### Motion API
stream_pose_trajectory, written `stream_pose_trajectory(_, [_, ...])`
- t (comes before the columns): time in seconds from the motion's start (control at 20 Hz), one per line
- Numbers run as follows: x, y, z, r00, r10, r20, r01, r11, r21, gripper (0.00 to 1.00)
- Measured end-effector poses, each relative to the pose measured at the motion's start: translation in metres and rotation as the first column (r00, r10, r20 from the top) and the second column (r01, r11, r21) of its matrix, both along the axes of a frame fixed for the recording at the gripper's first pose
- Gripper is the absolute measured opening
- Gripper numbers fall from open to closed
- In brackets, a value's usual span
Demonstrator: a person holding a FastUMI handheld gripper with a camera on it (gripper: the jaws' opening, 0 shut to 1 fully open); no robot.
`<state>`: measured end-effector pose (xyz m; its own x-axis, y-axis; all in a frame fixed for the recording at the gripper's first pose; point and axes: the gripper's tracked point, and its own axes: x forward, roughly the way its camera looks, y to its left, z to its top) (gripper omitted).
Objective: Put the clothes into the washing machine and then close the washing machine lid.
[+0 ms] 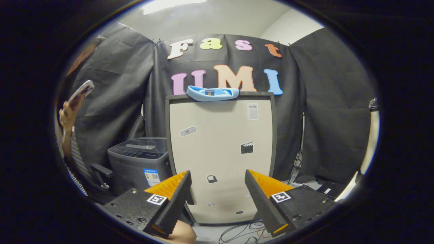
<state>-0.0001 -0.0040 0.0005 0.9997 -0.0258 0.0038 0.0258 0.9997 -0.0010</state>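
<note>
A light blue garment [213, 94] lies draped over the top edge of a tall beige board [220, 156] straight ahead of me. A grey top-loading washing machine [139, 162] stands on the floor left of the board, its lid down. My gripper [218, 184] is open, its two black and orange fingers [176, 200] spread wide with nothing between them. The garment hangs well beyond and above the fingertips, and the washing machine sits beyond the left finger.
A person's hand [67, 115] holds a phone at the left, beside a chair armrest [100, 171]. Cables [244, 232] trail on the floor under the board. A dark box [330, 188] lies on the floor at the right.
</note>
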Motion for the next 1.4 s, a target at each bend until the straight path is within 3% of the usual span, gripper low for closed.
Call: stream_pose_trajectory(1.4, [0.0000, 0.0021, -0.0004, 1.000, 0.014, 0.000, -0.014, 1.000, -0.003, 0.96])
